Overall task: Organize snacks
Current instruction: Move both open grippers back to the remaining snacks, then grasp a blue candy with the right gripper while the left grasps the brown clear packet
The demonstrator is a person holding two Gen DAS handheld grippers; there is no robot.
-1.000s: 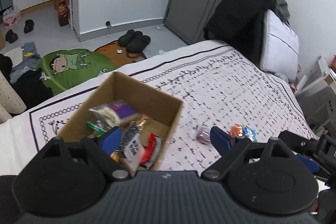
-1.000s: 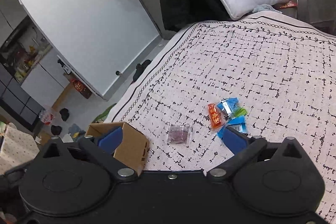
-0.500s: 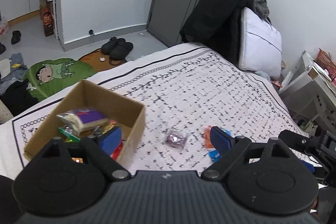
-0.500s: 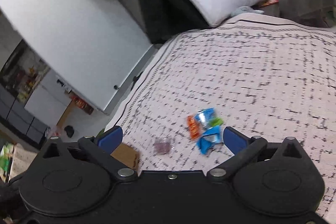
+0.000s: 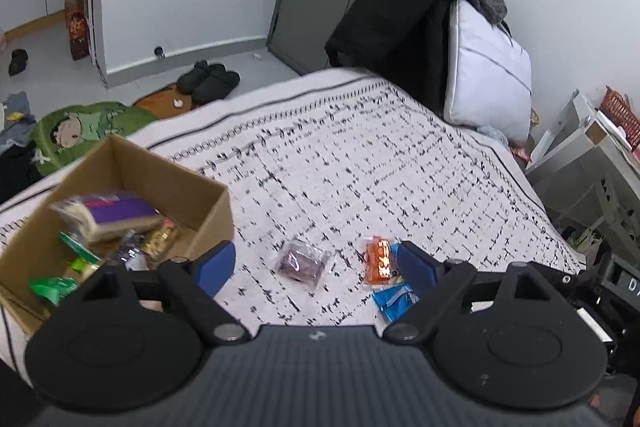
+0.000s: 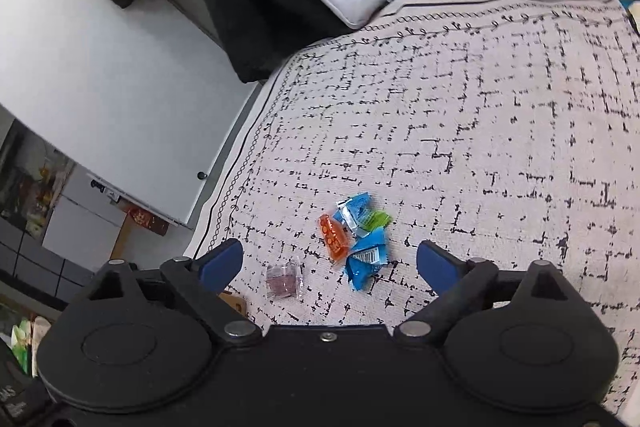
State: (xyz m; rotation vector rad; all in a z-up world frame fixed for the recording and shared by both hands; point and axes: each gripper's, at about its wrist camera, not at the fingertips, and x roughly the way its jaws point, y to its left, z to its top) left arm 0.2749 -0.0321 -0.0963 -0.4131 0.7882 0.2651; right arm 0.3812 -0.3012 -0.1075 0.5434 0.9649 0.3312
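A cardboard box (image 5: 208, 203) holding several snack packets stands at the left of the patterned bed cover. Loose on the cover lie a clear purple packet (image 5: 302, 261), an orange packet (image 5: 378, 261) and a blue packet (image 5: 394, 301). My left gripper (image 5: 316, 265) hovers open above the purple packet, touching nothing. My right gripper (image 6: 328, 263) hangs over the same cluster: the orange packet (image 6: 333, 237), two blue packets (image 6: 366, 259), a green packet (image 6: 376, 219) and the purple packet (image 6: 284, 279). Its jaws are closing, still wide, with nothing pressed between them.
A white pillow (image 5: 484, 67) and dark clothing (image 5: 396, 11) lie at the head of the bed. Slippers (image 5: 208, 83) and a green cartoon mat (image 5: 84, 131) are on the floor beyond the bed's edge. A grey shelf unit (image 5: 592, 163) stands at the right.
The left gripper has moved right, from above the box to above the loose packets. The right gripper has come closer to the packets and rolled, and its jaws have narrowed slightly.
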